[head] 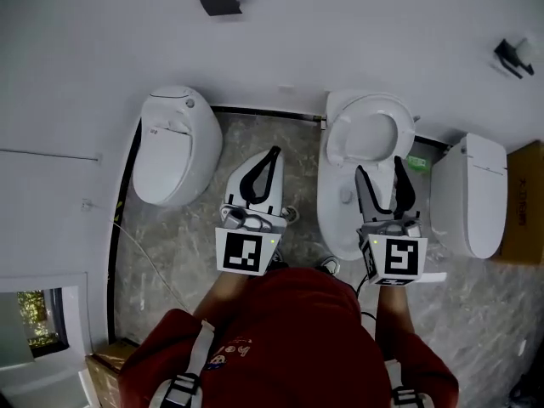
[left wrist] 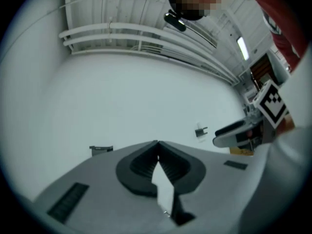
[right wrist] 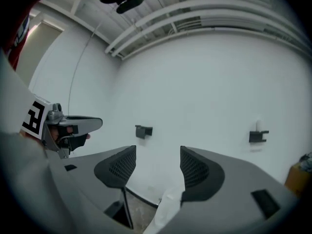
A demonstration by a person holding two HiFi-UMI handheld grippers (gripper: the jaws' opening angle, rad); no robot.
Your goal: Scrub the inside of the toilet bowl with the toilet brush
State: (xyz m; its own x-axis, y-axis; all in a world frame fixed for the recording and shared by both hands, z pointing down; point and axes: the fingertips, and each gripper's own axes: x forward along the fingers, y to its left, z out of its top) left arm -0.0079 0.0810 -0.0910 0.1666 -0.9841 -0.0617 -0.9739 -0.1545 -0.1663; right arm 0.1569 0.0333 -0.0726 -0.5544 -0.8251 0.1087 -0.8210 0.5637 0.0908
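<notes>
Three toilets stand on the grey marbled floor, backs to a white wall. The open toilet bowl is at 1 o'clock from the person, its raised seat and lid against the wall and the inside plain white. A closed toilet is at 11 o'clock and a second closed toilet at 2 o'clock.

Widest free floor is the strip between the 11 and 1 o'clock units. The left hand-held gripper hangs over it, jaw tips together, nothing held. The right hand-held gripper is over the bowl's right side, jaws apart, empty.

The gap toward 2 o'clock is narrow, with a green item at the wall. A cardboard box sits at 3 o'clock.
</notes>
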